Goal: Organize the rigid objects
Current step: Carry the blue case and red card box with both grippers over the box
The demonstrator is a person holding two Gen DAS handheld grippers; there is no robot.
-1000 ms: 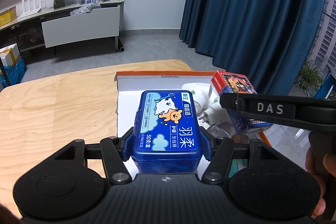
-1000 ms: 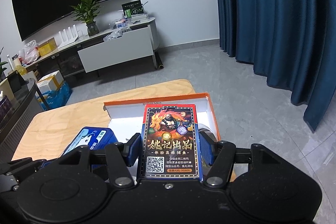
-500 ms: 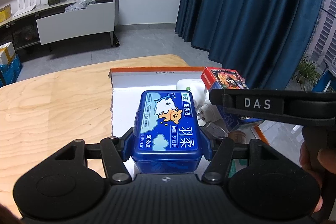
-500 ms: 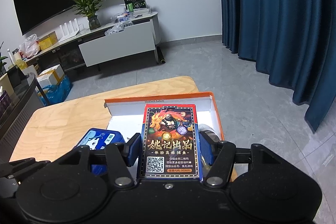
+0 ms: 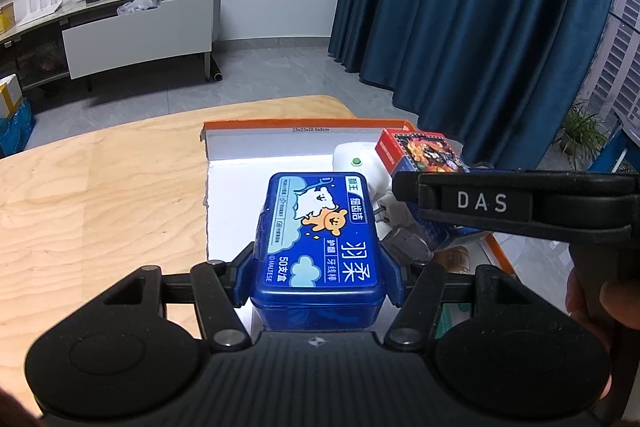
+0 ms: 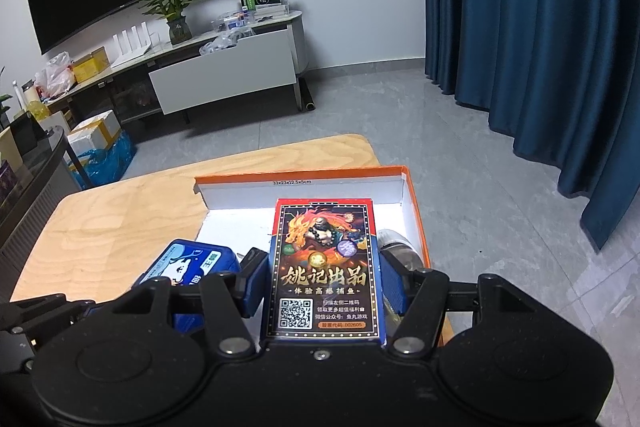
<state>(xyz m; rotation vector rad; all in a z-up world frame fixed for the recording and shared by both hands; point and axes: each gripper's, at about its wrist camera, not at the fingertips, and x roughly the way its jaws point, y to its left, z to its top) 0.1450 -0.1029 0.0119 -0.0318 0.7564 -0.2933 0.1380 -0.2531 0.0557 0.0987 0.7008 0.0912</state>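
Observation:
My left gripper (image 5: 318, 277) is shut on a blue plastic floss box (image 5: 318, 227) and holds it over the left part of an open orange cardboard box (image 5: 304, 125) with a white inside. My right gripper (image 6: 323, 285) is shut on a playing-card pack (image 6: 324, 267) with a dragon picture and holds it over the right part of the same box (image 6: 304, 175). The card pack (image 5: 420, 151) and the right gripper's body show at the right of the left wrist view. The floss box (image 6: 188, 261) shows low left in the right wrist view.
Inside the box lie a white plug adapter with a green button (image 5: 358, 163) and a clear bottle-like item (image 6: 398, 245). The box sits at the far right corner of a light wooden table (image 5: 100, 195). Beyond are grey floor, a TV cabinet (image 6: 224, 75) and blue curtains (image 6: 532, 27).
Both grippers have shifted slightly forward over the box, still holding their items. The view of the box has grown a little nearer.

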